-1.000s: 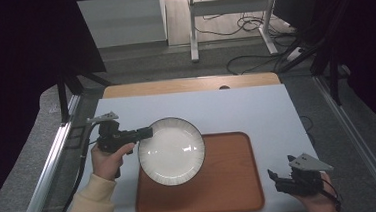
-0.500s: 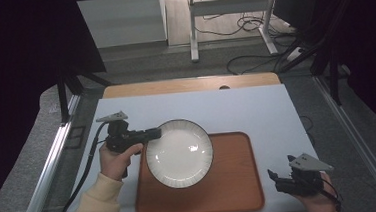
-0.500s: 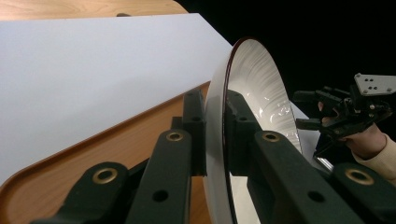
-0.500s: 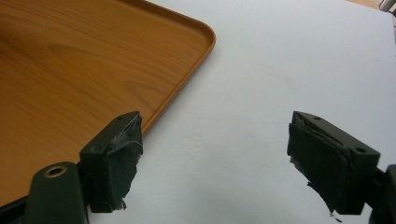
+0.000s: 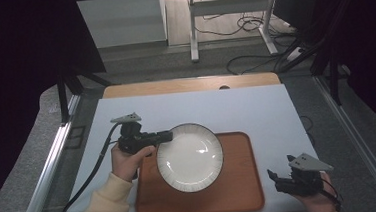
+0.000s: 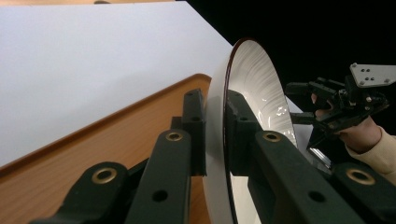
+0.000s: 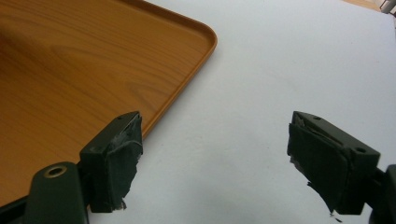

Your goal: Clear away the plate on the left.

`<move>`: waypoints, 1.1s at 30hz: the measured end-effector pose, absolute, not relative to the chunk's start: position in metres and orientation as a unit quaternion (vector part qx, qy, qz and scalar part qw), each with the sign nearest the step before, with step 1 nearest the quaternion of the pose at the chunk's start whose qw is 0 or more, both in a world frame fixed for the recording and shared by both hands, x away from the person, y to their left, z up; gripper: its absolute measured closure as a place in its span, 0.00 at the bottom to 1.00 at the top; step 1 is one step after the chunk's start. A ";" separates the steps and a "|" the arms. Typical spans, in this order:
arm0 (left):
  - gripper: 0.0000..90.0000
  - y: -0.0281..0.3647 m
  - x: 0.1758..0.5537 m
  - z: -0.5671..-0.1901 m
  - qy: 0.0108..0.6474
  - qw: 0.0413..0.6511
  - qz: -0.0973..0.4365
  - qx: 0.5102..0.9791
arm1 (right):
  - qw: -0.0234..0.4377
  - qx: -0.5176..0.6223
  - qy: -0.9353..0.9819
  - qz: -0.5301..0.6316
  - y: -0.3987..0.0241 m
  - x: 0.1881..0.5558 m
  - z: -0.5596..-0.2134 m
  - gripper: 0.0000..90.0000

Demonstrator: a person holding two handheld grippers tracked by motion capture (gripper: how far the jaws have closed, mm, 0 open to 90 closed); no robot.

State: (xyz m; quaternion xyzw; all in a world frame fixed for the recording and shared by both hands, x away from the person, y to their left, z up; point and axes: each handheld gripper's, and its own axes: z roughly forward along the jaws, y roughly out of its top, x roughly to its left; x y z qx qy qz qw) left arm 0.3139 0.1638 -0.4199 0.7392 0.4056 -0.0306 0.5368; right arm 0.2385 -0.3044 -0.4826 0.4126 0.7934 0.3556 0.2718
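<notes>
While the left gripper (image 5: 164, 136) clamps the plate's (image 5: 190, 157) rim over the wooden tray (image 5: 242, 192) on the white counter (image 5: 256, 106), it should lower it level and release only once seated. White and glossy, the plate has a fine-ribbed, dark-edged rim. The right gripper (image 5: 276, 180) idles agape near the tray's corner.

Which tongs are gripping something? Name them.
The left tongs: shut on the white plate's rim over the wooden tray. The right tongs are open, holding nothing.

Tongs (image 6: 215, 140) clamped on plate (image 6: 261, 88) rim
</notes>
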 end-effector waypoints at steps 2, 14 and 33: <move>0.90 0.162 0.314 -0.421 0.406 0.536 -0.033 0.739 | 0.272 0.412 0.794 0.355 -0.304 0.239 -0.483 0.21; 0.90 0.144 0.317 -0.439 0.409 0.513 -0.040 0.753 | 0.270 0.413 0.794 0.356 -0.304 0.239 -0.483 0.21; 0.90 0.126 0.326 -0.467 0.411 0.482 -0.054 0.772 | 0.267 0.408 0.799 0.352 -0.303 0.238 -0.484 0.21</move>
